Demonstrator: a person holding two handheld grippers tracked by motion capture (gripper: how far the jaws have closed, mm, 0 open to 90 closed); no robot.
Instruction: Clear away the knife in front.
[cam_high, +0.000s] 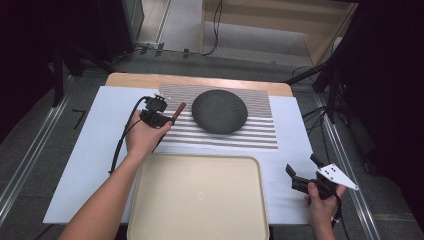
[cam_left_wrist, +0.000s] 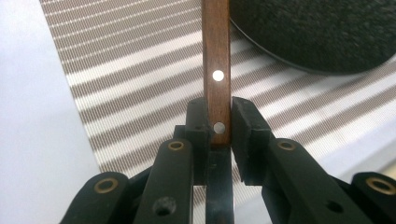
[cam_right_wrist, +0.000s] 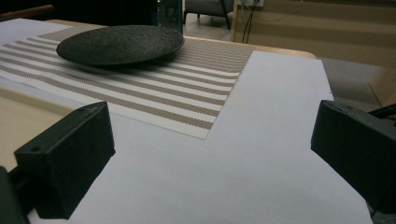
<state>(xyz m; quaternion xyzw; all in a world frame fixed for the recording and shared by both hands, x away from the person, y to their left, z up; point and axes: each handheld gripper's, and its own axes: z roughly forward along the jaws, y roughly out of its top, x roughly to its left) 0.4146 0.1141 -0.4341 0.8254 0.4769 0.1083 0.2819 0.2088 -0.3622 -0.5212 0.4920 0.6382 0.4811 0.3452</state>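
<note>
My left gripper (cam_high: 167, 120) is shut on a brown wooden handle (cam_high: 179, 109) with two metal rivets, over the left part of the striped placemat (cam_high: 260, 135). In the left gripper view the pads (cam_left_wrist: 198, 122) clamp the handle (cam_left_wrist: 216, 56) near its lower rivet. The handle points away toward the dark round plate (cam_left_wrist: 322, 32), and a dark shiny part runs back between the jaws. That plate (cam_high: 220, 111) sits in the middle of the placemat. My right gripper (cam_high: 301, 166) rests open near the table's right front, its jaws (cam_right_wrist: 210, 135) wide apart over white paper with nothing between them.
A large beige tray (cam_high: 150, 200) lies at the front centre. White paper (cam_high: 90, 150) covers the table under the placemat (cam_right_wrist: 154, 93). The plate (cam_right_wrist: 119, 44) shows far left in the right gripper view. Dark stands and cables surround the table.
</note>
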